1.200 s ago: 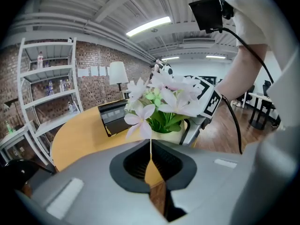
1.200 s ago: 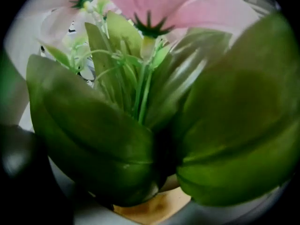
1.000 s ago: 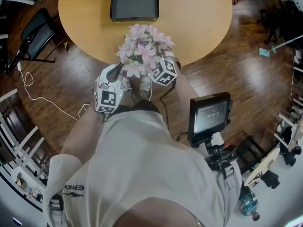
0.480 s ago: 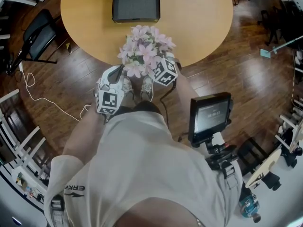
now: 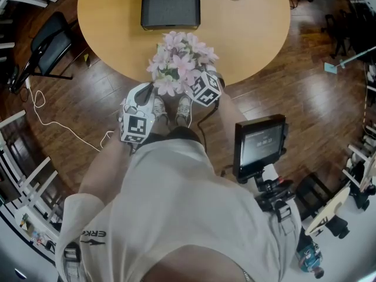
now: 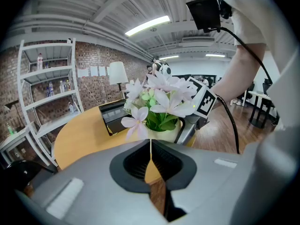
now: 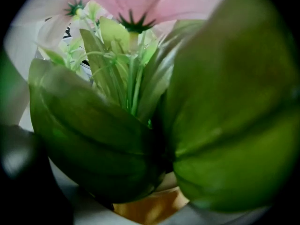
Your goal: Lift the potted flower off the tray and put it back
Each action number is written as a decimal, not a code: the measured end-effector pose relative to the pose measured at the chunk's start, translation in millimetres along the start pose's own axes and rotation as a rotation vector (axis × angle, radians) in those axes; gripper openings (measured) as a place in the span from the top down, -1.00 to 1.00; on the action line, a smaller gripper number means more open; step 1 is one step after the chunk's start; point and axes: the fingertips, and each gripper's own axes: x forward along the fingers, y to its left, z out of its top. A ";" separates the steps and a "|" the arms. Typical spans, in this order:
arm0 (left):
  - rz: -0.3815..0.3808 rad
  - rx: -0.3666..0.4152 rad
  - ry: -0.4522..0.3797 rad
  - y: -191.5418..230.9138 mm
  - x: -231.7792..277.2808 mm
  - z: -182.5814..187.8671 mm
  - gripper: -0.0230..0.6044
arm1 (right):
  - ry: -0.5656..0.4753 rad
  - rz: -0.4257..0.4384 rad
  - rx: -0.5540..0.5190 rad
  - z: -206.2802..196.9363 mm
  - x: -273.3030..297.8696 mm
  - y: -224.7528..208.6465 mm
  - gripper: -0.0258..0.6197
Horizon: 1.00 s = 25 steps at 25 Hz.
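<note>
- Pink-blossomed potted flower in a cream pot [image 5: 179, 62] is held above the near edge of the round wooden table [image 5: 252, 22], well apart from the dark rectangular tray [image 5: 170, 4] on the far side.
- Right gripper [image 6: 188, 127] is clamped on the pot's side.
- Left gripper [image 6: 150, 146], jaws pressed together on nothing, is just left of the flower.

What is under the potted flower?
From above, the table edge and floor show around the potted flower; its blooms cover what lies directly beneath. The tray sits apart.
</note>
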 end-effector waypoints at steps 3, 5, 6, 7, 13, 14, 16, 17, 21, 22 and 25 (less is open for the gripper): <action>0.000 0.004 -0.004 0.3 -1.7 3.6 0.90 | -0.008 -0.001 0.001 0.7 -2.0 0.4 -0.87; 0.001 0.006 -0.006 1.4 -2.1 5.0 0.90 | -0.014 -0.005 0.005 -0.1 -1.7 -0.3 -0.87; 0.002 0.007 -0.006 2.5 -2.4 4.9 0.90 | -0.021 -0.009 0.009 0.9 -1.5 -1.0 -0.87; 0.003 0.008 -0.006 3.5 -2.9 4.5 0.90 | -0.028 -0.014 0.014 2.5 -1.5 -1.7 -0.87; 0.006 0.013 -0.015 6.9 -7.0 0.7 0.90 | -0.058 -0.051 0.016 14.9 -5.8 -6.8 -0.87; 0.006 0.013 -0.017 6.8 -7.7 1.3 0.90 | -0.062 -0.057 0.012 18.3 -8.4 -7.8 -0.87; 0.004 0.016 -0.023 7.1 -8.5 4.9 0.90 | -0.069 -0.070 0.005 26.2 -14.2 -11.4 -0.87; 0.004 0.018 -0.030 8.2 -7.8 7.7 0.90 | -0.072 -0.078 0.000 30.5 -17.0 -14.8 -0.87; 0.010 0.029 -0.071 15.3 -6.4 18.7 0.90 | -0.093 -0.130 -0.030 51.8 -29.6 -31.6 -0.87; 0.013 0.031 -0.080 16.8 -8.3 20.5 0.90 | -0.101 -0.144 -0.037 58.6 -34.0 -34.3 -0.87; 0.023 0.034 -0.101 19.5 -15.7 25.3 0.90 | -0.123 -0.185 -0.062 79.6 -49.9 -41.2 -0.87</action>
